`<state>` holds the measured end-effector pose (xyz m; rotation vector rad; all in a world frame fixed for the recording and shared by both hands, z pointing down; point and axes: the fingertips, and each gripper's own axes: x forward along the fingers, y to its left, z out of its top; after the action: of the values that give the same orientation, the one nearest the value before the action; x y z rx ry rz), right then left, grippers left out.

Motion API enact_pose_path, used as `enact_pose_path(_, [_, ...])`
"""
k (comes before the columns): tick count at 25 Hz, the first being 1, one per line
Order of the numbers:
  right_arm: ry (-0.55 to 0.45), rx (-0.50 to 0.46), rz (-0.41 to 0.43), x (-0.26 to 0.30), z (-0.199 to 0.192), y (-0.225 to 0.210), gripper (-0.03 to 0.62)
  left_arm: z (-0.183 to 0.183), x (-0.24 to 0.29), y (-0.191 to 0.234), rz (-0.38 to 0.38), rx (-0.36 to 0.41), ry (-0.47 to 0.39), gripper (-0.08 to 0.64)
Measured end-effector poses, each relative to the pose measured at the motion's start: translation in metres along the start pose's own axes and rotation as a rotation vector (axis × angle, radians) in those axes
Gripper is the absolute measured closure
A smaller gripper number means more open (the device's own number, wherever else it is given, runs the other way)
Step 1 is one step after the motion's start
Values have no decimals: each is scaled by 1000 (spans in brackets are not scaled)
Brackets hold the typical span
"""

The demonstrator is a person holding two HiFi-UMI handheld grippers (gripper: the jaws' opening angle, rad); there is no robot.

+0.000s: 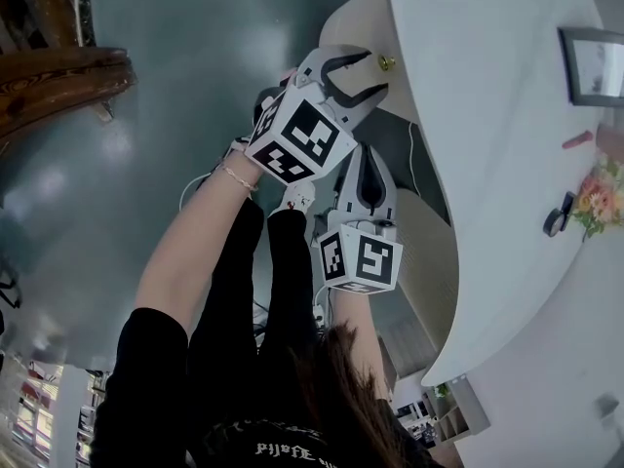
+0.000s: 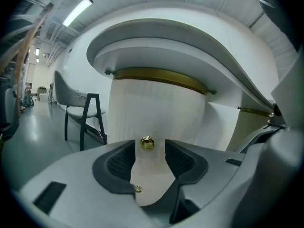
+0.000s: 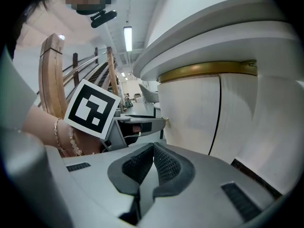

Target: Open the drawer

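Note:
The drawer front (image 2: 156, 108) is a curved white panel under a rounded white counter, with a small brass knob (image 2: 147, 143) on it. My left gripper (image 2: 148, 148) is open, and the knob sits just ahead of its fingertips, centred in the gap and untouched. A second, smaller brass knob (image 2: 138, 189) shows lower between the jaws. In the head view the left gripper (image 1: 356, 76) points at the knob (image 1: 387, 62). My right gripper (image 1: 367, 154) hangs just below it, shut on nothing, its pads (image 3: 164, 163) meeting beside the white cabinet wall.
A brass band (image 2: 161, 77) runs under the counter's rim. A black-legged chair (image 2: 83, 113) stands at the left on the grey floor. A picture frame (image 1: 592, 64) and flowers (image 1: 600, 203) sit on the counter. A wooden railing (image 1: 58, 76) is at the far left.

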<state>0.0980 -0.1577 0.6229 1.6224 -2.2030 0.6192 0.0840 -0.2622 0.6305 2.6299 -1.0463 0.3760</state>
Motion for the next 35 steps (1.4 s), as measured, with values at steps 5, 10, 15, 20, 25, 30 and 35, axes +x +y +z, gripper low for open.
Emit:
enact_pose_path(5, [-7, 30, -3, 6, 5, 3, 566, -3, 10, 0, -20, 16, 18, 367])
enact_pose_path(10, [2, 16, 31, 9, 6, 12, 566, 2, 19, 1, -43, 28, 7, 367])
enact_pose_path(15, [14, 14, 44, 13, 7, 13, 566, 4, 25, 2, -63, 55, 2, 367])
enact_pose_path(20, [15, 6, 52, 16, 9, 13, 566, 2, 30, 0, -87, 101, 14, 368])
enact_pose_path(25, [21, 3, 50, 16, 7, 10, 566, 5, 32, 1, -94, 106, 7, 380])
enact_pose_path(30, [24, -4, 53, 15, 6, 9, 566, 5, 31, 5, -90, 103, 1, 423])
enact_pose_path(35, [22, -5, 51, 15, 6, 8, 566, 5, 31, 7, -89, 104, 2, 443])
